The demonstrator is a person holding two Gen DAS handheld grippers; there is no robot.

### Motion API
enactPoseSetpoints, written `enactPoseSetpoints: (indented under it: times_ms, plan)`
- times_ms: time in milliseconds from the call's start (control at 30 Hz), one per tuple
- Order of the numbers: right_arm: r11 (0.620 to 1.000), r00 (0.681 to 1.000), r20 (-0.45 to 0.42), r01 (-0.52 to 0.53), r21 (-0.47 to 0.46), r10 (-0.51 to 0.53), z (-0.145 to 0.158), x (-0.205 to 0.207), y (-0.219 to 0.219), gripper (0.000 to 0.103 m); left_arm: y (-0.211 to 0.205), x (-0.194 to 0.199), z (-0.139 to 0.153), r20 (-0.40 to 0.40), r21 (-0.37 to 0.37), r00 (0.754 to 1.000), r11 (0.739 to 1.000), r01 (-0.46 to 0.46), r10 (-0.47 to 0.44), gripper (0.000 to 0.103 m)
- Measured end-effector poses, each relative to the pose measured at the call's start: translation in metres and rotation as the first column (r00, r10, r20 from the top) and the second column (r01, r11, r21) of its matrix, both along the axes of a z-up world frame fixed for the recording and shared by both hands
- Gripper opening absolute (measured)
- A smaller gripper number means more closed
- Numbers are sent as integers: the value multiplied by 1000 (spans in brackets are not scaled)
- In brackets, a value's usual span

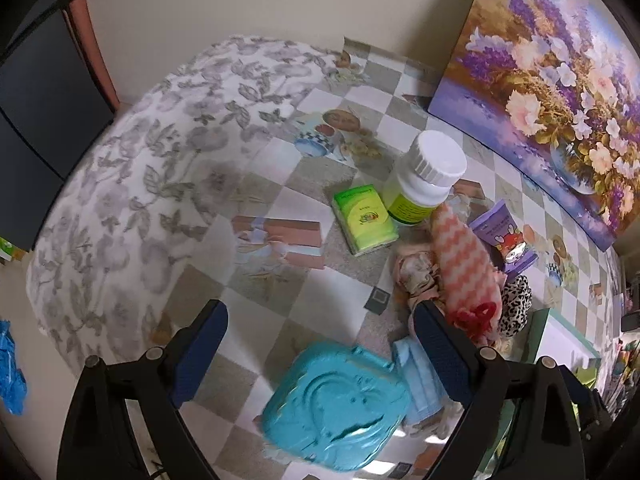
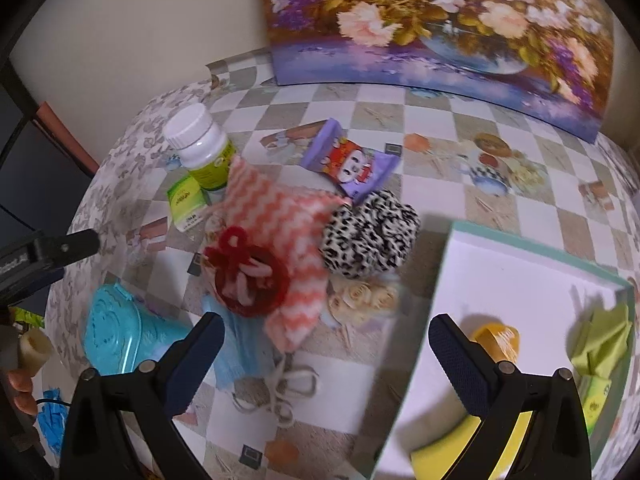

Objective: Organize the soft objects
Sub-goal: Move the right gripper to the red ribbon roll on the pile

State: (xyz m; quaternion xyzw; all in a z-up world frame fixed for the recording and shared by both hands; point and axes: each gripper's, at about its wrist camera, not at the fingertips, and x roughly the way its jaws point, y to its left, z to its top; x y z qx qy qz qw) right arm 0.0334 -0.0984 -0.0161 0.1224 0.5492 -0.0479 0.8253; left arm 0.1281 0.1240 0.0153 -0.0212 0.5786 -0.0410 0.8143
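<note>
In the middle of the checked tablecloth [image 2: 436, 112] lies the heap of soft things: a pink zigzag cloth [image 2: 276, 220] with a red yarn knot [image 2: 240, 268] on it, a leopard scrunchie [image 2: 370, 236] touching its right edge, a blue mask [image 2: 240, 352] tucked under its near end, and a grey cord [image 2: 288, 388] trailing toward the camera. They look gathered for sorting, and the white box [image 2: 520, 280] just beside them, teal-rimmed, seems the place they go (it already holds a green cloth [image 2: 600, 344] and some yellow pieces I cannot identify).

The right gripper [image 2: 326, 364] hovers with fingers spread wide and nothing between them, straddling the near end of the cloth and the box's edge; probably it is about to pick from the heap. The left gripper [image 1: 320, 352] is also wide and empty, above a teal lid [image 1: 336, 400] beside the mask.

Harder items stand behind: a white-capped bottle [image 1: 424, 180], a green packet [image 1: 364, 220] touching it, a purple sachet [image 2: 352, 164], and a flower painting [image 2: 440, 24] against the wall.

Only the right view shows the box's inside and the cord. The left view alone shows a floral fabric [image 1: 416, 276] under the cloth and the packet's full face.
</note>
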Motion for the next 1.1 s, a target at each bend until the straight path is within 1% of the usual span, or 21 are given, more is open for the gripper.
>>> enactPoseSetpoints:
  times_ms: [133,400,467,600,767,800,933,1100]
  plan:
    - [1000,1000,-3,-24,7,24,-4,13,6,103,-9,8,-10,-26,-9,1000,1000,-3,3,94]
    - [995,995,0,-96,-19,96,-11,36,27,102,-22,22,-14,-19,12,1000,1000,4,-4,94]
    - [994,994,-5,-110,-23,109,-14,41,31,98,-21,26,-15,-16,18,1000,1000,-4,4,94]
    - [991,991,-16,-131,-20,130,-20,47,39,93,-17,32,-20,-21,27,999,999,-28,29,94]
    - [988,988,-20,-153,-5,152,-27,52,47,76,-19,33,-25,-31,32,999,999,-23,24,94]
    - [988,988,-17,-154,-3,154,-27,53,48,74,-19,33,-26,-31,34,999,999,-21,22,94]
    - [987,987,-2,-161,13,161,-27,52,49,54,-19,33,-25,-31,33,999,999,-21,22,94]
    - [989,990,13,-143,24,143,-27,51,44,46,-20,32,-25,-32,33,999,999,-21,22,94]
